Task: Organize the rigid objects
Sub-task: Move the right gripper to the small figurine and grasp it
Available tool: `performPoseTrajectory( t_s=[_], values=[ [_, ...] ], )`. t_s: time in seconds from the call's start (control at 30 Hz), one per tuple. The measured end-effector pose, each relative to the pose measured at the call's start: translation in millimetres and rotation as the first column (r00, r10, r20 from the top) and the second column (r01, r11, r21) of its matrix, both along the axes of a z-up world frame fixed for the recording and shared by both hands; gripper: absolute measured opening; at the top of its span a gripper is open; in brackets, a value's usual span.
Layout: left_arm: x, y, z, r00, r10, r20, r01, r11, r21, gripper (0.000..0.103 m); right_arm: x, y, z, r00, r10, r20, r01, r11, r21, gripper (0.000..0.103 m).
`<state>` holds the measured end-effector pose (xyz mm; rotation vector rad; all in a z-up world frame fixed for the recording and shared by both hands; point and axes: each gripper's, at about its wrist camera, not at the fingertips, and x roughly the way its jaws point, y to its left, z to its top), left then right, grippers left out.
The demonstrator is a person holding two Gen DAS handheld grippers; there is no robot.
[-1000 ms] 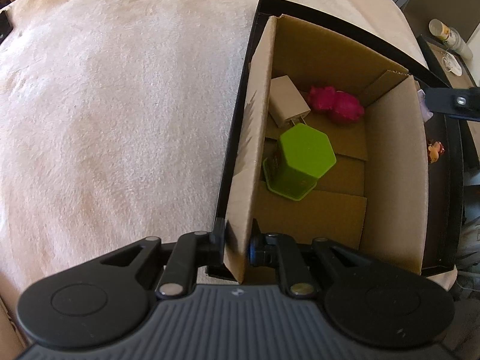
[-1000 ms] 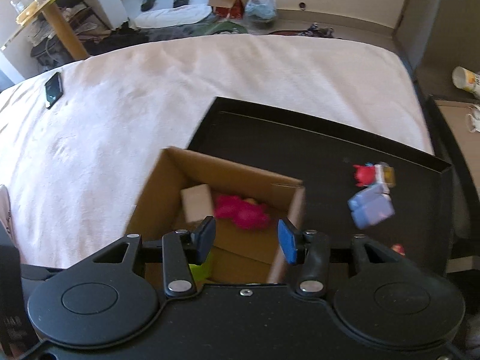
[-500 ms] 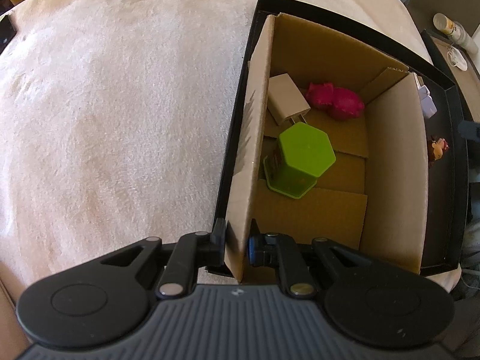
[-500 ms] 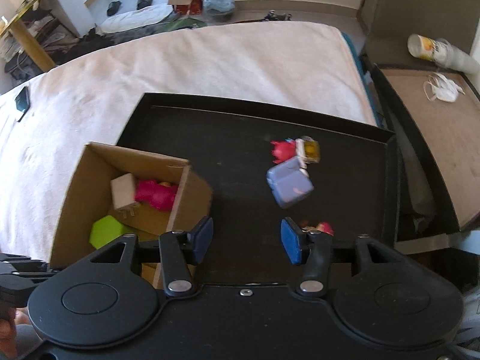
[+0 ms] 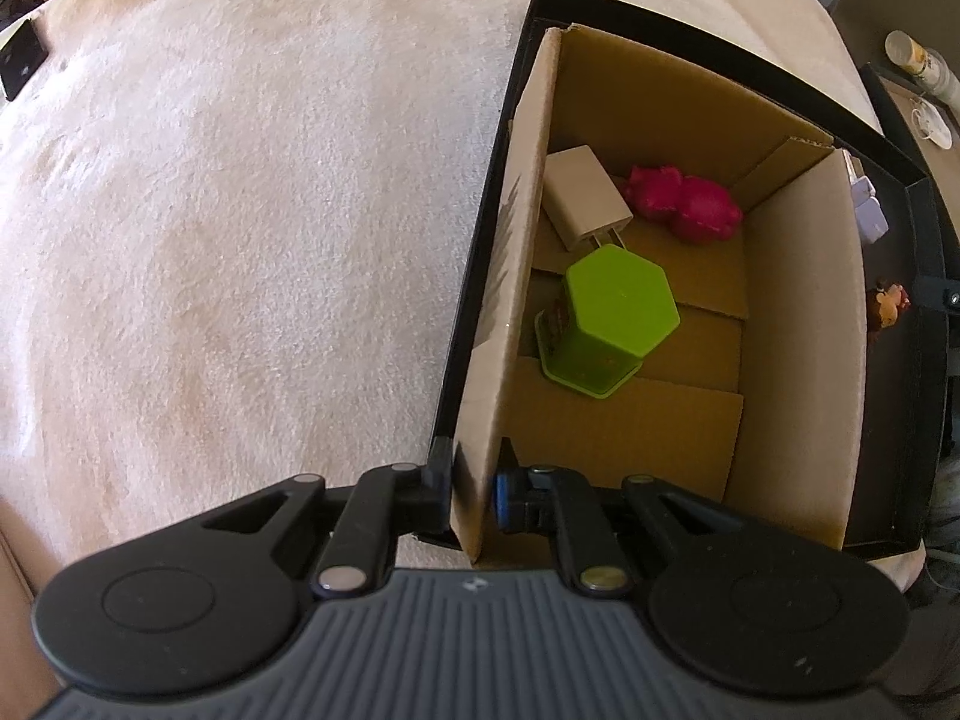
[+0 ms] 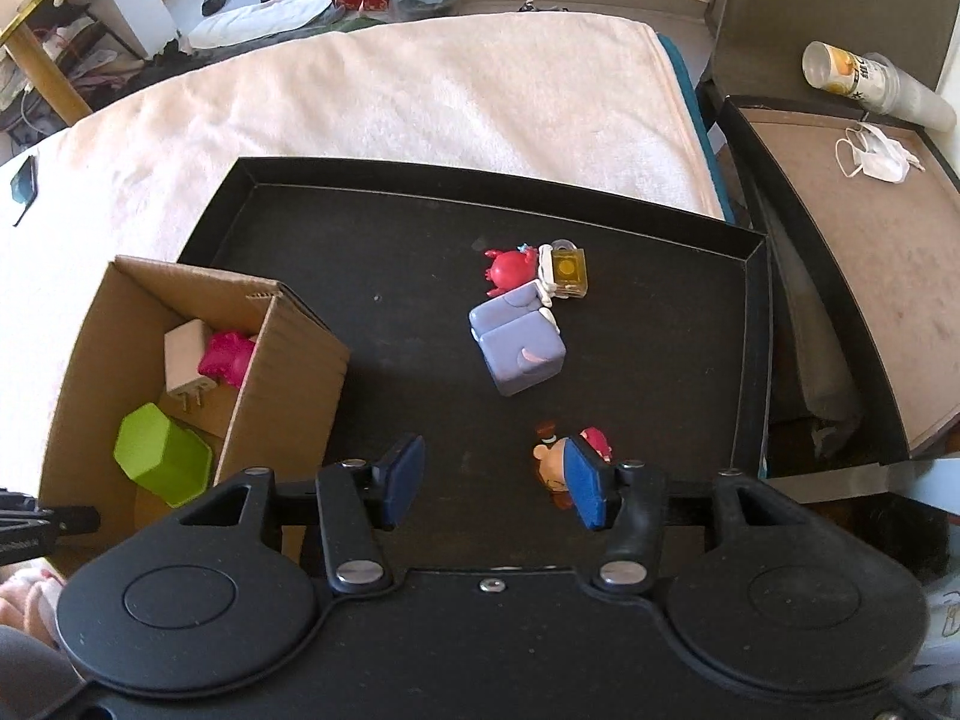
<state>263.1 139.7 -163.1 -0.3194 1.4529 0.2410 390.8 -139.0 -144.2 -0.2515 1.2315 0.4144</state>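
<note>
A bed (image 6: 420, 96) covered in a cream fleece blanket fills most of both views, with a cluttered room floor beyond it at 12 o'clock in the right wrist view and a brown side desk (image 6: 852, 252) at 3 o'clock carrying a white face mask (image 6: 873, 153) and a toppled cup (image 6: 864, 81). On the blanket lies a shallow black tray (image 6: 372, 228), and in its 9 o'clock corner stands an open cardboard box (image 5: 798, 360).

The left tongs (image 5: 474, 483) are clenched on the box's near wall, one finger outside against the tray rim and the blue-padded one inside. Within the box, a lime green hexagonal container (image 5: 612, 312) stands near the middle, a white plug adapter (image 5: 585, 195) lies just beyond it at 12 o'clock with its prongs pointing toward the container, and a magenta toy (image 5: 684, 204) sits beside the adapter at the far wall.

The right tongs (image 6: 495, 483) are released, their blue pads wide apart and nothing between them, hovering over the tray's near edge. Just at the right pad lies a small figurine with a red cap (image 6: 561, 459), partly hidden by that pad. Further out at 12 o'clock a lilac cube-shaped block (image 6: 519, 342) rests on the tray floor; touching its far side are a red crab-like toy (image 6: 510, 267) and a small yellow padlock (image 6: 567, 270), clustered together. A dark phone (image 6: 24, 183) lies on the blanket at 10 o'clock.
</note>
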Motion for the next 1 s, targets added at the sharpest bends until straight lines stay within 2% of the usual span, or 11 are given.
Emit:
performPoseTrajectory(
  t_s=[0.37, 0.5, 0.73, 0.77, 0.83, 1.0],
  values=[
    [3, 0, -3, 1.000, 0.008, -0.012, -0.008, 1.000, 0.010, 0.012, 5, -18, -38, 0.999, -0.046, -0.008, 0.045, 0.998, -0.033, 0.052],
    [3, 2, -5, 1.000, 0.005, -0.013, -0.005, 1.000, 0.005, 0.012, 6, -17, -50, 0.999, -0.048, 0.012, 0.049, 0.996, -0.069, 0.052],
    [3, 0, -4, 1.000, -0.004, -0.012, 0.004, 1.000, 0.011, 0.012, 8, -14, -62, 0.997, -0.062, 0.034, 0.065, 0.995, -0.070, 0.052],
    [3, 0, -3, 1.000, -0.006, -0.012, 0.006, 1.000, 0.010, 0.012, 8, -13, -63, 0.997, -0.061, 0.035, 0.064, 0.995, -0.071, 0.051],
    [3, 0, -3, 1.000, -0.012, -0.012, 0.012, 1.000, 0.010, 0.012, 6, -12, -65, 0.999, -0.044, 0.029, 0.046, 0.996, -0.073, 0.035],
    [1, 1, -4, 1.000, -0.004, -0.006, 0.004, 1.000, 0.005, 0.012, 0, -11, -58, 0.999, -0.019, 0.031, 0.021, 0.997, -0.078, 0.035]
  ],
)
